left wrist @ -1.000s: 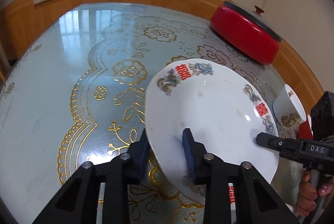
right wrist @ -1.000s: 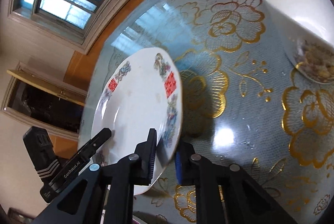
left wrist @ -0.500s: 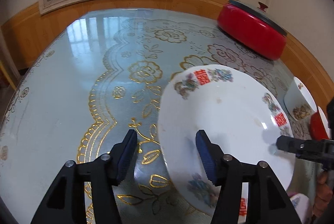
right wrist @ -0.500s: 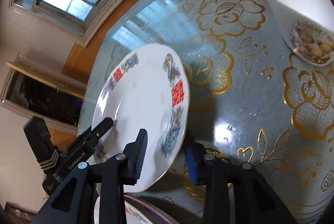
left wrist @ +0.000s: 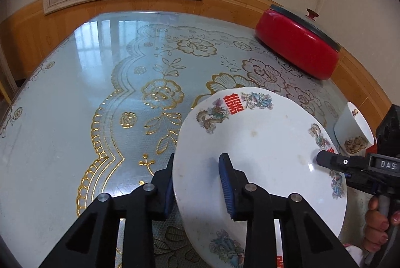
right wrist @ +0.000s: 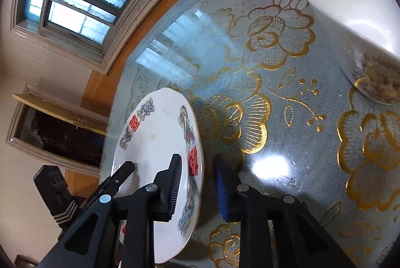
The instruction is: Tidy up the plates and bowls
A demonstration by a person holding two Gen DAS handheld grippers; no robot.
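Note:
A white plate (left wrist: 262, 155) with red characters and flower prints is tilted above the table; it also shows in the right wrist view (right wrist: 155, 155). My left gripper (left wrist: 197, 188) straddles its left rim, jaws fairly wide, one finger under and one on top. My right gripper (right wrist: 197, 188) straddles the opposite rim, jaws apart and not pinching. A white bowl (right wrist: 355, 25) with food scraps stands at the right; it also shows in the left wrist view (left wrist: 355, 128).
A red lidded pot (left wrist: 297, 48) stands at the table's far right edge. The glass-topped table (left wrist: 100, 93) has a gold floral cloth. A window and wood wall panel lie beyond. A hand (left wrist: 377, 228) holds the right gripper.
Both grippers opened from their grip on the plate half a second ago. Now the left jaws have narrowed around the rim again. The right jaws stay open around the plate.

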